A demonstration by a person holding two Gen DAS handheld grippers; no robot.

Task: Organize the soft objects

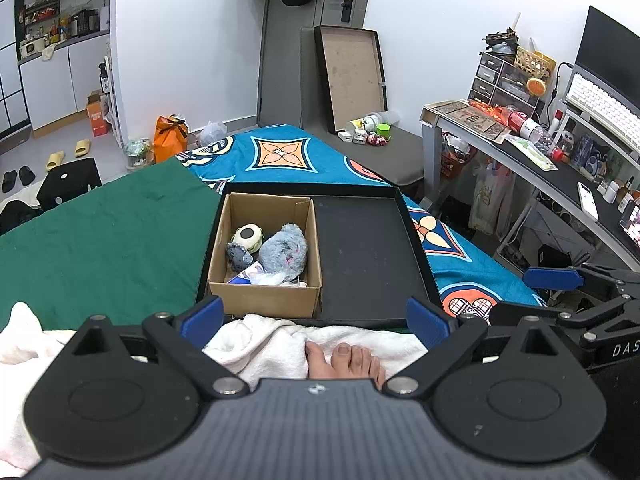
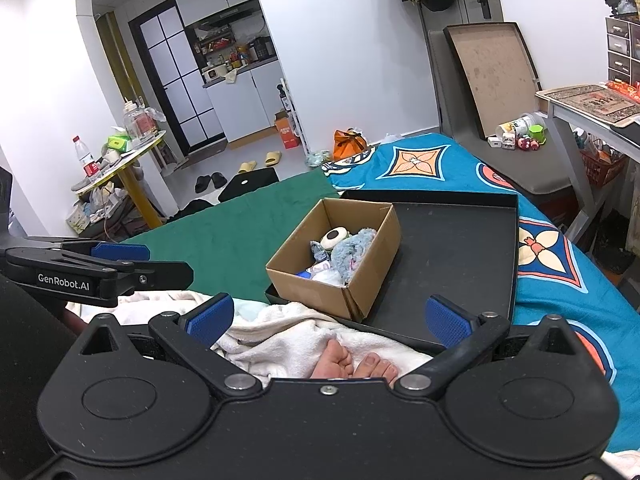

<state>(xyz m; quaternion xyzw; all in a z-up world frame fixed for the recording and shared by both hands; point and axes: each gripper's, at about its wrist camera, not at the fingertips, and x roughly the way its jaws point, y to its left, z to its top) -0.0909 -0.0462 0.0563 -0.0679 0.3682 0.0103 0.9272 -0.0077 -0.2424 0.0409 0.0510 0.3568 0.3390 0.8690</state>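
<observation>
Both tools, left (image 1: 316,316) and right (image 2: 327,318), gape wide, holding nothing. The cardboard box (image 1: 264,300) of plush toys (image 1: 282,252) sits in the black tray (image 1: 372,256).

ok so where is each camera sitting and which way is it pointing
Left wrist: rides the left tongs, facing forward over the bed at the cardboard box in the black tray; its open blue fingers frame the view, the right tongs enter at the right edge, and bare toes show on a white towel.
Right wrist: rides the right tongs, facing the same box from further right; the left tongs show at left.
Shared: box, tray, towel, toes, leaning box lid.
</observation>
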